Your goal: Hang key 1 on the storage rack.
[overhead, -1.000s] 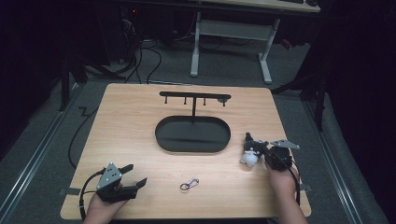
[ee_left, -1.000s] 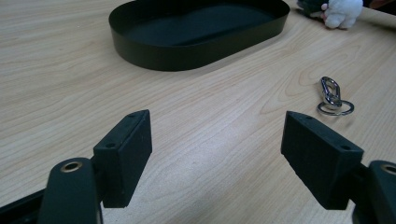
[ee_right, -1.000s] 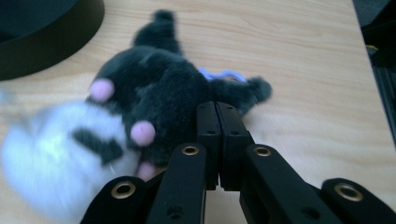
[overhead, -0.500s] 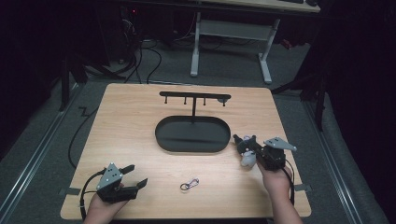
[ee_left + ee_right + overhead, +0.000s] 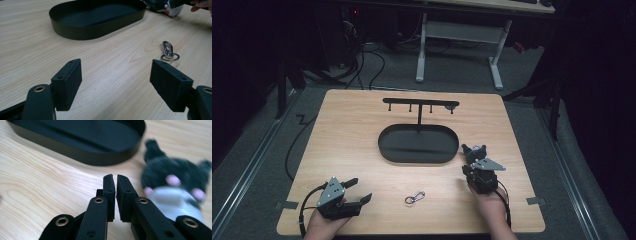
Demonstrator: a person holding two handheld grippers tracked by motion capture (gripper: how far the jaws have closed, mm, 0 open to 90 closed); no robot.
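Observation:
A small black and white plush toy (image 5: 473, 151) with pink spots lies on the table by the right end of the black oval tray (image 5: 382, 145). My right gripper (image 5: 471, 164) sits just on the near side of the toy. In the right gripper view the right gripper (image 5: 116, 178) is shut with nothing between its pads, and the toy (image 5: 175, 185) lies just to its right. My left gripper (image 5: 360, 190) rests open at the near left corner. A silver keyring clip (image 5: 414, 198) lies between the two hands. In the left gripper view the clip (image 5: 168, 51) is ahead of the right pad.
A black bar stand with hooks (image 5: 419, 105) rises from the far side of the tray. Ahead of the open left gripper (image 5: 116, 72) stands the tray wall (image 5: 82, 32). The tray's near wall (image 5: 75, 151) is close ahead of the right gripper.
My right gripper has swung left, from the right of the toy to its near side. The toy has shifted slightly toward the tray. The left gripper has stayed still.

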